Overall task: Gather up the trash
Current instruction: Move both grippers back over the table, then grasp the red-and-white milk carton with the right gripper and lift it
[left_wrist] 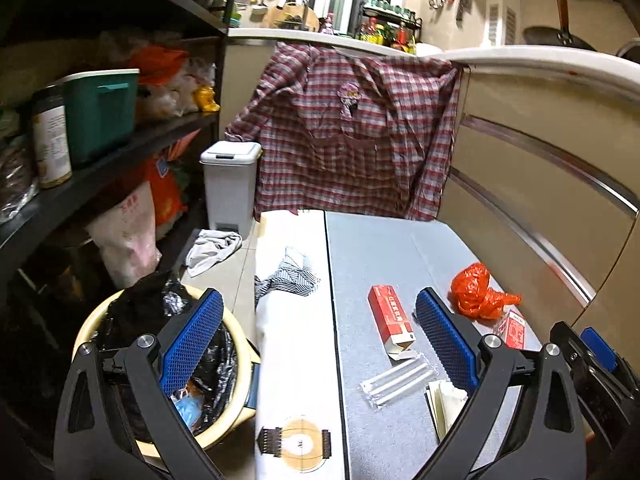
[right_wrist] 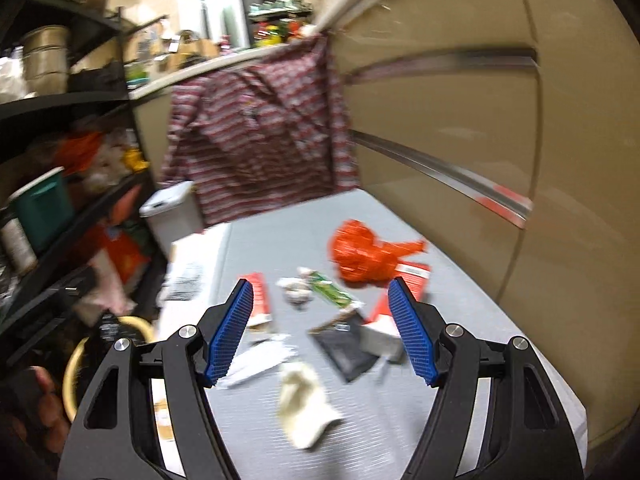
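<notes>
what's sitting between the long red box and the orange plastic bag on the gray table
In the right wrist view, a crumpled paper wad and a green wrapper lie between the red box and the orange bag.

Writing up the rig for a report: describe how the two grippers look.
The left gripper and right gripper match: black plastic frames with triangular cutouts, silver round bolts at the joints, and blue ribbed pads lining the fingers. No cables, markings or sleeves show.

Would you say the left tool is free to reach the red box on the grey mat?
Probably yes: the left tool is open and empty, and the red box lies uncovered just ahead between its fingers, with nothing in between.
</notes>
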The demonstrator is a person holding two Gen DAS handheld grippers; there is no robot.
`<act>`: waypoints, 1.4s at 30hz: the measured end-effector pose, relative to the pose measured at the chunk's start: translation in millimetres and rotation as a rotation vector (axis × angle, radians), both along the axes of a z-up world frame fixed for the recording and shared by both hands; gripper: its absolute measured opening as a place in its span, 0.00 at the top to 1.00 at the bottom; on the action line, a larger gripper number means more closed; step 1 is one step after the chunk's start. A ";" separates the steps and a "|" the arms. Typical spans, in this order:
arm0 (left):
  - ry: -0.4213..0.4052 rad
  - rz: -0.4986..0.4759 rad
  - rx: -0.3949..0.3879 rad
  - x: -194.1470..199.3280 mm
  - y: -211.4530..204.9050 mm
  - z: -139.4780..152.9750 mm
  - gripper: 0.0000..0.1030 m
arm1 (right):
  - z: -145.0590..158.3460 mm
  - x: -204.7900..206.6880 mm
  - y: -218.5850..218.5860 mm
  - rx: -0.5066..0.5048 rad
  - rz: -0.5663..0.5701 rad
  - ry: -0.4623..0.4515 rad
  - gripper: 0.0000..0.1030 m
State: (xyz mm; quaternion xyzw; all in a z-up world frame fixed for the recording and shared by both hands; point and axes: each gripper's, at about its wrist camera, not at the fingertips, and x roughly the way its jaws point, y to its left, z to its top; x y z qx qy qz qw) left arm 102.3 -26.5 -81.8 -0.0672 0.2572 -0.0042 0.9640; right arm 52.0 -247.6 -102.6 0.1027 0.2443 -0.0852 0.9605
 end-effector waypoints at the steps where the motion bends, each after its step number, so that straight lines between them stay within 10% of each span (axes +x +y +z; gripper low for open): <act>1: 0.006 0.001 0.005 2.9 -2.5 -2.8 0.09 | -9.3 4.1 -9.4 0.003 -0.027 0.015 0.32; 18: 0.068 0.070 -0.012 24.9 18.3 -20.9 0.09 | -93.9 81.7 -51.1 0.065 -0.159 0.171 0.32; 23: 0.074 0.074 -0.012 27.4 20.7 -21.7 0.09 | -101.6 90.0 -47.0 0.015 -0.165 0.201 0.51; 42: 0.032 -0.130 -0.039 -7.6 -42.3 -52.6 0.09 | -24.8 4.9 -64.0 -0.033 -0.249 -0.055 0.63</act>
